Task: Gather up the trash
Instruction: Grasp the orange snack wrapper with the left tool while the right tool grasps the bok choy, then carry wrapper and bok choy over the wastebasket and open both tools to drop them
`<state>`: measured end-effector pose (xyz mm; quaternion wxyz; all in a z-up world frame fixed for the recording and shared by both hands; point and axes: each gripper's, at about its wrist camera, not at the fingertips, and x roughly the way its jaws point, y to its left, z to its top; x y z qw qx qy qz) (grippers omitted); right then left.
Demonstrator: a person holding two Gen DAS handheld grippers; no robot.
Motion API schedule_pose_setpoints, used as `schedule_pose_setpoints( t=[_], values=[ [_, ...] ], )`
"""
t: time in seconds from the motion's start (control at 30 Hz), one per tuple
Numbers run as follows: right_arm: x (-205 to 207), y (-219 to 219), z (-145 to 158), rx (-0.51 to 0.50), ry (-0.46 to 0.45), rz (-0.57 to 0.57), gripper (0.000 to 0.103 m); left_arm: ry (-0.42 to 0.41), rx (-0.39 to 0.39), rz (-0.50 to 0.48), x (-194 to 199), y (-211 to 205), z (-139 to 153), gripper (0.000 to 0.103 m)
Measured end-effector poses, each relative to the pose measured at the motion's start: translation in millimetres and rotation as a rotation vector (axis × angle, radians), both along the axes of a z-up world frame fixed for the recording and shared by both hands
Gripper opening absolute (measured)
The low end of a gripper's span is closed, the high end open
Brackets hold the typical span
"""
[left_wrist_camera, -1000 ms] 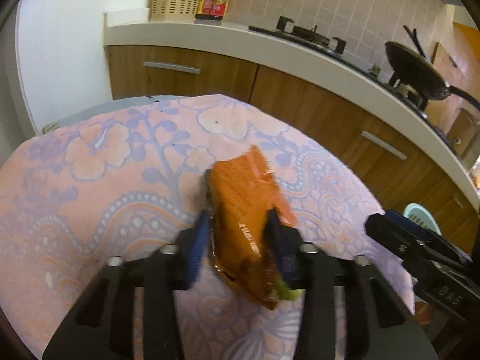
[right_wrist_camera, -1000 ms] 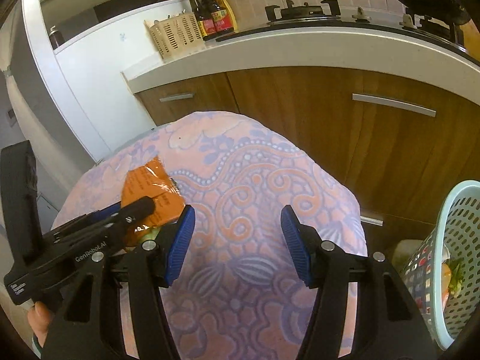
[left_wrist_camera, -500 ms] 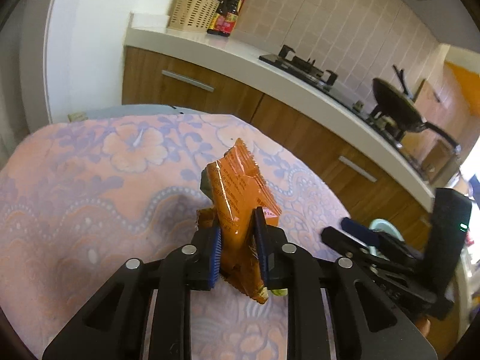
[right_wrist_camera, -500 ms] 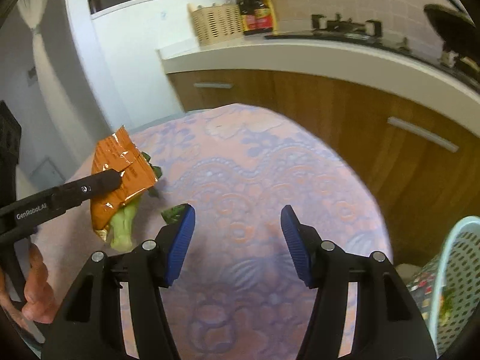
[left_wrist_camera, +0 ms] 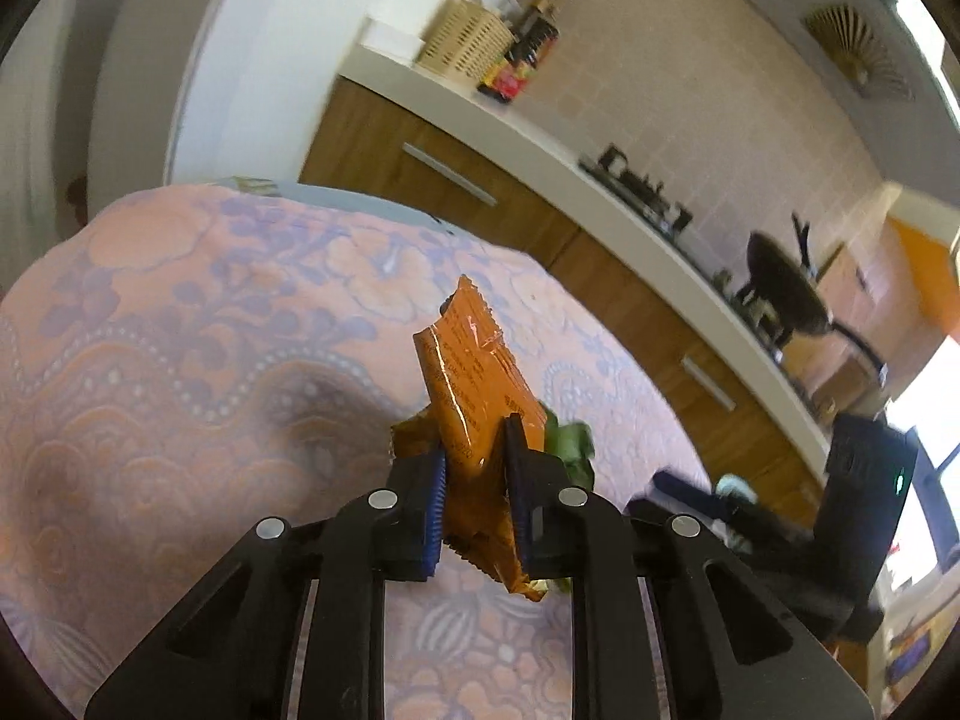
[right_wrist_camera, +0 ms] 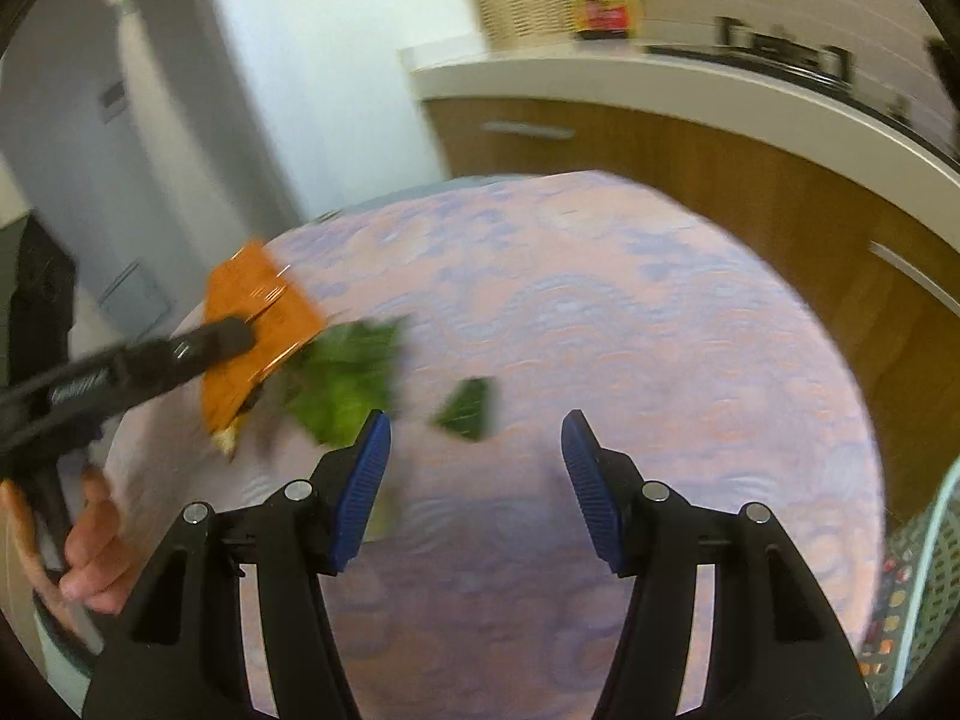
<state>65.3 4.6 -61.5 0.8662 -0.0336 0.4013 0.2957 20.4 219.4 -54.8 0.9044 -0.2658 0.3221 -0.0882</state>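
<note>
An orange snack wrapper (left_wrist_camera: 474, 384) stands upright between the blue pads of my left gripper (left_wrist_camera: 474, 471), lifted above the flowered tablecloth (left_wrist_camera: 198, 360). The jaws are closing, and the pads press on its sides. A green leaf scrap (left_wrist_camera: 567, 444) shows just behind the wrapper. In the right wrist view the wrapper (right_wrist_camera: 252, 312) is at the left with a larger leaf (right_wrist_camera: 348, 384) beside its lower edge; I cannot tell whether the leaf hangs from it. A smaller leaf piece (right_wrist_camera: 468, 408) lies on the cloth. My right gripper (right_wrist_camera: 474, 450) is open and holds nothing, just short of that piece.
A pale green mesh basket (right_wrist_camera: 936, 570) stands off the table's right edge. Wooden cabinets under a white counter (right_wrist_camera: 750, 96) run behind the table, with a stove, bottles and a wicker holder on top. A person's hand (right_wrist_camera: 90, 546) holds the left gripper at lower left.
My left gripper has shut on the orange wrapper and raised it off the cloth, uncovering green leaves. Both grippers have swung sideways and rolled; the right one stayed open.
</note>
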Motion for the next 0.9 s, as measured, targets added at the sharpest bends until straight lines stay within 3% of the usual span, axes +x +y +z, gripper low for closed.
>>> schedule_pose_setpoints(
  t=[0.1, 0.2, 0.23, 0.3, 0.33, 0.4, 0.6, 0.9],
  values=[
    [-6.3, 30.2, -9.1, -0.058, 0.001, 0.048, 0.056, -0.001, -0.031, 0.055, -3.4, 15.2, -7.2, 0.015],
    [-4.8, 48.7, -21.0, -0.124, 0.006, 0.034, 0.055, -0.012, 0.021, 0.122, -7.3, 21.5, -4.1, 0.015],
    [-2.2, 53.8, -25.2, -0.173, 0.005, 0.009, 0.051, -0.017, 0.026, 0.129, -7.7, 21.9, -3.3, 0.015],
    [-1.8, 55.0, -24.0, -0.167, -0.003, 0.008, 0.037, -0.018, 0.038, 0.124, -7.2, 17.7, -2.5, 0.015],
    [-1.5, 54.7, -24.4, -0.162, 0.002, 0.013, 0.026, -0.017, 0.049, 0.12, -6.8, 15.9, -2.2, 0.015],
    [-3.0, 51.2, -23.9, -0.153, -0.002, 0.008, 0.023, -0.017, 0.089, 0.111, -5.3, 7.5, -0.3, 0.015],
    [-18.0, 21.2, -1.0, -0.057, -0.045, -0.052, 0.022, -0.049, 0.093, 0.053, -7.5, -5.0, 3.8, 0.013],
    [-42.3, -51.3, 47.7, -0.03, -0.16, -0.182, 0.022, -0.11, 0.139, -0.081, -13.5, -63.2, 30.4, 0.013]
  ],
)
